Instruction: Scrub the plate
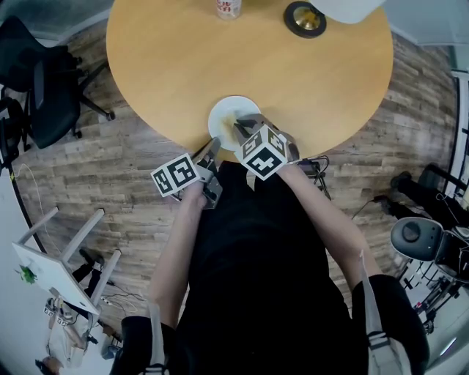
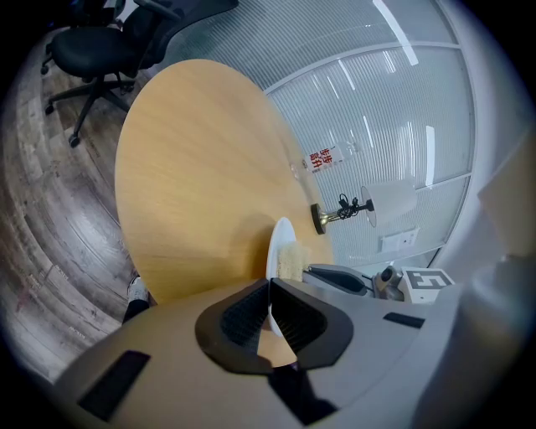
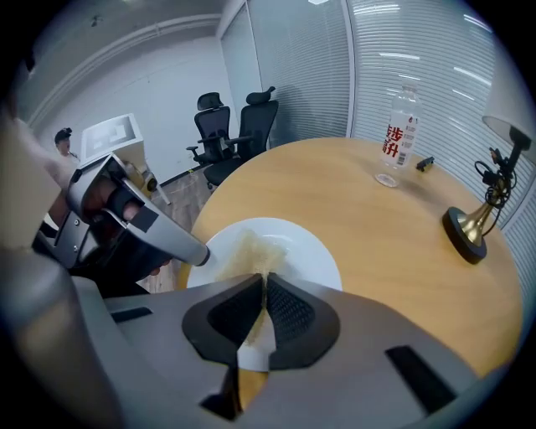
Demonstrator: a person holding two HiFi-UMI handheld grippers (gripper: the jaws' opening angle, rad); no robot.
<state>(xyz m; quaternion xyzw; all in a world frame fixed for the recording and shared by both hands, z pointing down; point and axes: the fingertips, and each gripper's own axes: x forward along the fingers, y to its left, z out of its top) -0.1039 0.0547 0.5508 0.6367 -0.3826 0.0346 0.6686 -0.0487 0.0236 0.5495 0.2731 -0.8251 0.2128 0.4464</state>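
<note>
A white plate [image 1: 229,111] lies on the round wooden table [image 1: 176,66], close to its near edge. My left gripper [image 1: 213,148] is shut on the plate's near-left rim; in the left gripper view the plate [image 2: 278,239] stands edge-on between the closed jaws of that gripper [image 2: 269,302]. My right gripper [image 1: 242,130] hangs over the plate, shut on a thin yellowish sponge [image 3: 249,251] that lies against the plate's face [image 3: 310,251]. The sponge [image 2: 291,258] also shows past the plate's edge. In the right gripper view the left gripper [image 3: 197,254] pinches the rim.
A water bottle [image 3: 400,126] and a brass lamp base [image 3: 467,226] stand at the table's far side; both show in the head view, bottle [image 1: 229,7] and base [image 1: 305,18]. Black office chairs [image 1: 44,80] stand on the wood floor to the left.
</note>
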